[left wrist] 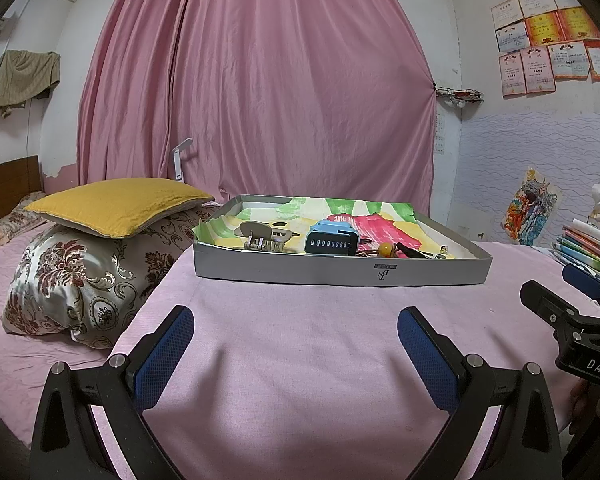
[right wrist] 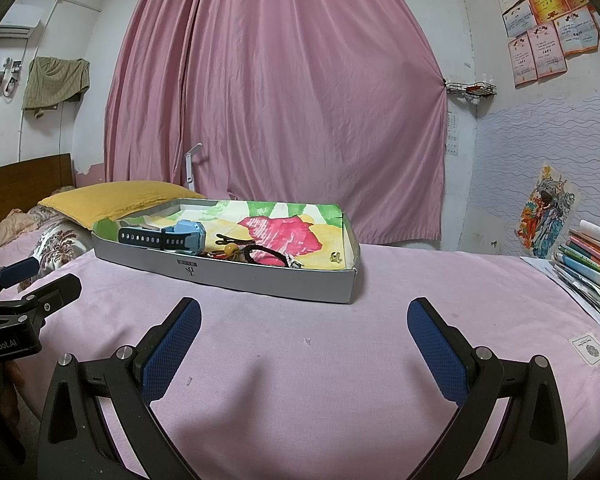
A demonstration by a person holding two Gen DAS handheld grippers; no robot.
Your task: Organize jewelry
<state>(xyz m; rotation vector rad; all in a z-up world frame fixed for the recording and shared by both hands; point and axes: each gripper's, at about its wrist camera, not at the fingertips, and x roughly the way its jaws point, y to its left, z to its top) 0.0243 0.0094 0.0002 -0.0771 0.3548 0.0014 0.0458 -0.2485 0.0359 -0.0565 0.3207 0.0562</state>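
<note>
A shallow grey box [left wrist: 340, 272] [right wrist: 236, 276] lined with a painted paper lies on the pink bed sheet ahead of both grippers. Inside it are a beige hair claw [left wrist: 262, 236], a blue watch [left wrist: 332, 239] [right wrist: 168, 236], an amber bead on a cord [left wrist: 386, 249] [right wrist: 231, 249], a black hair tie [right wrist: 266, 255] and a small ring [right wrist: 335, 256]. My left gripper [left wrist: 296, 320] is open over bare sheet, well short of the box. My right gripper [right wrist: 304, 312] is open too, nothing between its fingers.
A yellow cushion [left wrist: 116, 204] sits on a floral pillow [left wrist: 80, 284] at the left. A stack of books [right wrist: 592, 260] lies at the right edge of the bed. A pink curtain [left wrist: 260, 80] hangs behind the box.
</note>
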